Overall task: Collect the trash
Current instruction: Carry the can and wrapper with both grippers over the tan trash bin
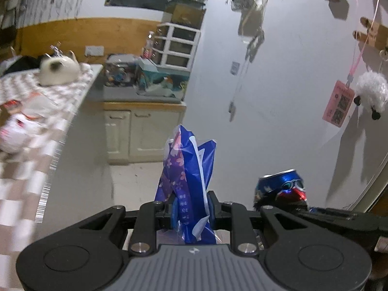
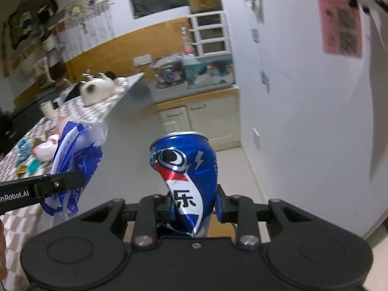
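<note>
Nearest: left gripper (image 1: 190,205), fingers pinching a crumpled blue plastic wrapper (image 1: 186,169) with a pale flower print, its upper end standing up above the fingers, held in the air off the desk. Just to the wrapper's right, right gripper (image 2: 194,203), fingers clamped on the dented waist of a blue soda can (image 2: 185,169), upright, top rim uppermost, also held in the air.

To the wrapper's left: desk (image 1: 60,111) under a checked brown-and-white cloth, its near part blurred. On the cloth, left of the wrapper, small litter: a pink-white crumpled bag (image 2: 46,149), teal scraps (image 2: 32,166), a gold foil piece (image 2: 20,169). Farther along the desk: a white paper cup (image 2: 47,109), upright; beyond it a white cat-shaped figure with a dark face (image 2: 97,92), and a dark item at the far end, not legible.

Below and beyond the wrapper: pale tiled floor (image 1: 138,181).

Beyond the wrapper, against the far wall: cream cupboard (image 1: 143,131) with two doors under a wood-edged top. On the top, a clear bin (image 1: 120,71) crammed with mixed colourful items and a teal box (image 1: 162,82) beside it; behind these a white drawer tower (image 1: 178,46), contents unreadable, with a brown box on top.

Far wall: wood panelling (image 1: 80,35), a white socket plate, a dark window above.

Right of the wrapper: white wall with a pink card (image 1: 338,103) and a fluffy white sheep toy (image 1: 372,94) hanging side by side.
</note>
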